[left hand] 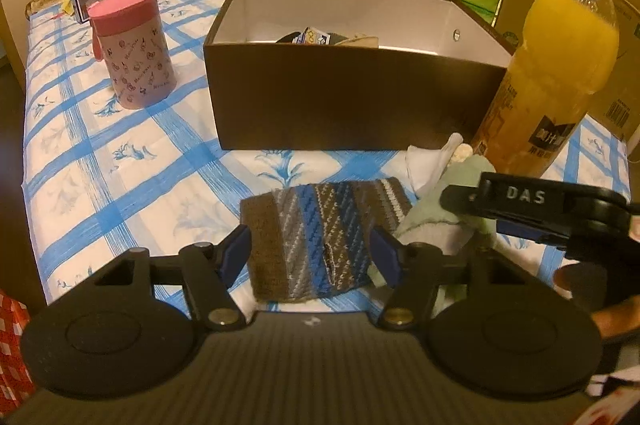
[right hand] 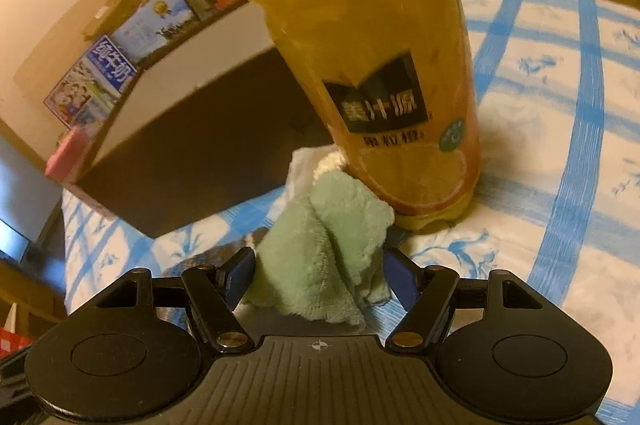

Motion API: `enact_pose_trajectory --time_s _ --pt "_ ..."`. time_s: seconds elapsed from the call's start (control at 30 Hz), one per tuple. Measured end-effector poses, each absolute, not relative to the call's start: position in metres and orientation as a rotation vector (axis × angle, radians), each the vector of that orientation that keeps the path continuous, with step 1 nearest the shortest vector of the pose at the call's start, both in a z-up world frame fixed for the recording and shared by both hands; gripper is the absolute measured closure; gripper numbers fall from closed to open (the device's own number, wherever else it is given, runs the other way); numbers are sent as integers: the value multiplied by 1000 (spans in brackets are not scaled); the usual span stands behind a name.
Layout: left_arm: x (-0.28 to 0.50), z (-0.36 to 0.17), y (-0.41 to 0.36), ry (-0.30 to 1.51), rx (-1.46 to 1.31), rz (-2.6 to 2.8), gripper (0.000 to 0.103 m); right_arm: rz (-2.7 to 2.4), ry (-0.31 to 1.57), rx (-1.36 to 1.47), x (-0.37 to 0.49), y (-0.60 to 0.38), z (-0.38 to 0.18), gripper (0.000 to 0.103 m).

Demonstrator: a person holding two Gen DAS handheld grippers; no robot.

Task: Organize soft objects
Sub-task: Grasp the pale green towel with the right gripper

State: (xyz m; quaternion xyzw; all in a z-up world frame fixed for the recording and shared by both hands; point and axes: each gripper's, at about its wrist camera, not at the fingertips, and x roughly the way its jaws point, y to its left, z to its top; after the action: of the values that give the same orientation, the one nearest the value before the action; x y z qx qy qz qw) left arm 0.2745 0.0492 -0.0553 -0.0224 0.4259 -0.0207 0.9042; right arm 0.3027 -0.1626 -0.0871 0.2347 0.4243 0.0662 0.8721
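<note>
Left wrist view: left gripper (left hand: 310, 249) w/ fingers spread around the striped brown-blue knitted cloth (left hand: 320, 237), not pressing; cloth lies at the near edge of the blue-checked bedsheet (left hand: 100, 161), in front of the brown cardboard box (left hand: 352, 101).

Right wrist view: right gripper (right hand: 320, 271) fingers spread around the fluffy pale-green towel (right hand: 320, 245), beside the orange juice bottle (right hand: 384, 105); grip unclear.
</note>
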Motion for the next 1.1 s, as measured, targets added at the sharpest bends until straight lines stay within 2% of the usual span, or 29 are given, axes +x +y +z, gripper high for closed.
enact_pose_trajectory --time_s 0.07,0.13,0.17,0.2,0.27,0.47,0.6,0.77,0.97,1.1 --pt "275 -57 49 886 -41 -46 41 142 892 500 305 -164 -93 34" --pt "274 -57 49 887 -36 -49 41 155 892 490 304 -166 -96 53" --pt "274 -58 48 888 -34 -49 41 174 888 481 301 -167 -97 67" --pt "273 -58 48 889 -32 -49 41 191 891 472 300 -168 -97 75" --pt "272 -58 46 890 -27 -49 41 215 891 465 295 -172 -97 80" --pt "268 -56 38 884 -3 -74 43 267 876 396 272 -190 -85 83" --pt "269 -56 28 873 15 -111 49 253 871 357 253 -209 -77 83" --pt "277 -60 6 850 60 -184 49 174 854 320 236 -238 -70 83" --pt "297 -72 -19 825 150 -273 51 54 799 305 240 -274 -62 83" --pt "316 -82 -32 826 201 -323 57 -13 745 288 247 -292 -54 83"
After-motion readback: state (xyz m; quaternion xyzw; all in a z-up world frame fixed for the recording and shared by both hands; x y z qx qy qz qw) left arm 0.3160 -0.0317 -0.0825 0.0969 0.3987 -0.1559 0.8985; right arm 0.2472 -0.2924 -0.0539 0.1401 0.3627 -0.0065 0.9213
